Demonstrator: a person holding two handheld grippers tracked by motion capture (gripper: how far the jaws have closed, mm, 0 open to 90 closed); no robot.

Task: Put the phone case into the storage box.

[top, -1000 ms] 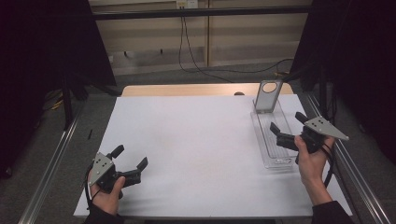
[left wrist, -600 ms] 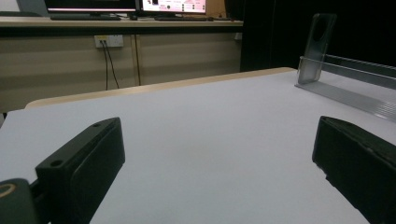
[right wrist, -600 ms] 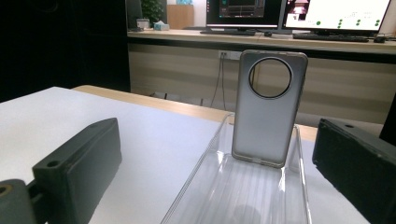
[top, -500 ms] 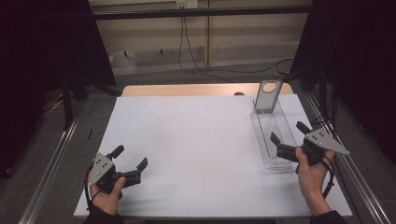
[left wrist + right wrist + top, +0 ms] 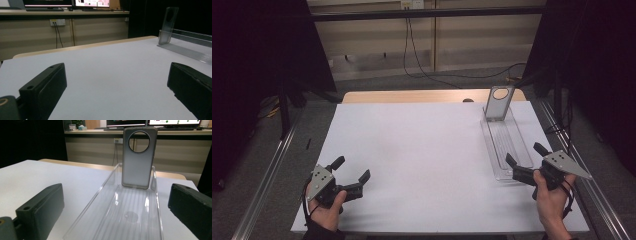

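A long clear plastic tray (image 5: 507, 145) (image 5: 130, 220) lies lengthwise on the right side of the white table (image 5: 422, 150). A grey phone case (image 5: 498, 103) (image 5: 138, 157) (image 5: 169, 25) with a round camera hole stands upright, leaning at the tray's far end. My right gripper (image 5: 527, 156) (image 5: 115, 212) is open at the tray's near end, jaws spread either side of it, nothing between them. My left gripper (image 5: 351, 168) (image 5: 115, 92) is open near the table's front left corner, low over bare tabletop, holding nothing.
Metal rails (image 5: 267, 175) run along both sides of the table. A wooden strip (image 5: 412, 96) edges the far side. Beyond it stands a beige wall panel with cables (image 5: 412, 45). Monitors (image 5: 150, 122) sit on a desk in the background.
My right gripper has drawn back toward the near edge of the table and sunk lower, from beside the tray's middle to its near end. The left gripper has stayed put.
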